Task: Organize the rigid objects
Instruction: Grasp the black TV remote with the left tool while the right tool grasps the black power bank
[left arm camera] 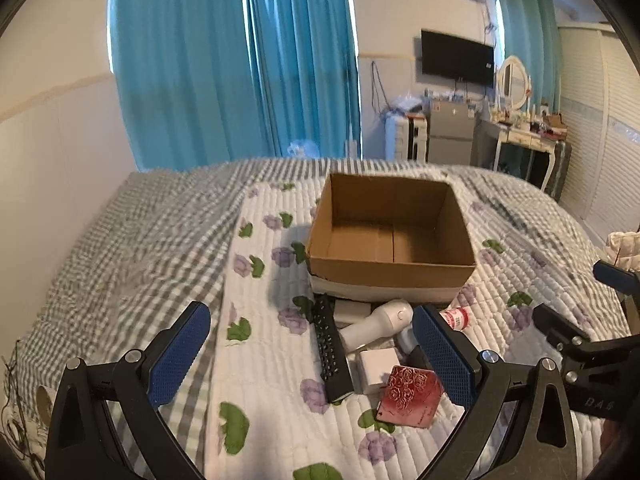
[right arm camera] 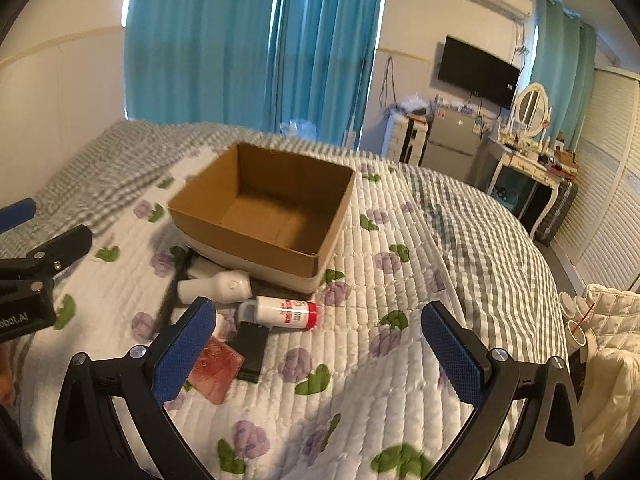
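Note:
An open, empty cardboard box (left arm camera: 392, 270) (right arm camera: 240, 232) sits on the quilted bed. In front of it lies a small pile: a black remote (left arm camera: 330, 350) (right arm camera: 170, 300), a white handheld device (left arm camera: 380, 322) (right arm camera: 218, 286), a white bottle with a red cap (left arm camera: 456, 316) (right arm camera: 286, 312), a white cube charger (left arm camera: 378, 364), a red embossed card case (left arm camera: 412, 396) (right arm camera: 214, 370) and a small black box (right arm camera: 252, 350). My left gripper (left arm camera: 312, 354) is open above the pile. My right gripper (right arm camera: 316, 354) is open, just right of the pile.
The floral quilt (left arm camera: 272, 360) lies over a grey checked sheet (left arm camera: 132, 248). Blue curtains hang behind the bed. A dressing table (right arm camera: 528, 168), a small fridge (right arm camera: 450, 140) and a wall TV stand at the far right. White padded fabric (right arm camera: 608, 352) lies off the bed's right edge.

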Demonstrator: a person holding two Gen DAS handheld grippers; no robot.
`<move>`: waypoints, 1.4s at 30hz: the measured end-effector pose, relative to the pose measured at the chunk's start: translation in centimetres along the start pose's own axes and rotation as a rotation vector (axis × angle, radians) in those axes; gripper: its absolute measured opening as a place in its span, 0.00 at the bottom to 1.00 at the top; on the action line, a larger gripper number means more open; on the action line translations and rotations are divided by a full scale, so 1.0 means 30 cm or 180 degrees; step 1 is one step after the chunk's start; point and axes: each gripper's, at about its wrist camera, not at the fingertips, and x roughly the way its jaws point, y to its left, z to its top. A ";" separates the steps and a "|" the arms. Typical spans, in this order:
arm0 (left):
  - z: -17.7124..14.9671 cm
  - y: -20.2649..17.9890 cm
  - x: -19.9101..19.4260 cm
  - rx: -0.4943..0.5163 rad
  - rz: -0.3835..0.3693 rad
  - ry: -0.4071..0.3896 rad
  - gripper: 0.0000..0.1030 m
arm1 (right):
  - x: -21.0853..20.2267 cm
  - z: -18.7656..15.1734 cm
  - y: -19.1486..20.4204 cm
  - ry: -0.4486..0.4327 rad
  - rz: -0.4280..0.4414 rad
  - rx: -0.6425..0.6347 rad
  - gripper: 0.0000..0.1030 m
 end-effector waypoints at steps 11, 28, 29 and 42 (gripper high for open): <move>-0.160 -0.082 0.460 0.0258 0.0277 0.1078 0.71 | 0.303 -0.066 -0.016 0.0520 0.0242 0.0084 1.00; -0.237 -0.089 0.394 0.0282 -0.0114 0.0989 0.21 | 0.456 -0.115 0.067 0.1066 0.0498 0.0035 0.91; -0.233 -0.086 0.378 0.0283 -0.0125 0.0947 0.20 | 0.473 -0.114 0.075 0.1133 0.0538 0.0065 0.87; -0.211 -0.046 0.310 0.0160 -0.0318 0.0780 0.20 | 0.618 -0.150 0.165 0.1557 0.0757 0.0325 0.52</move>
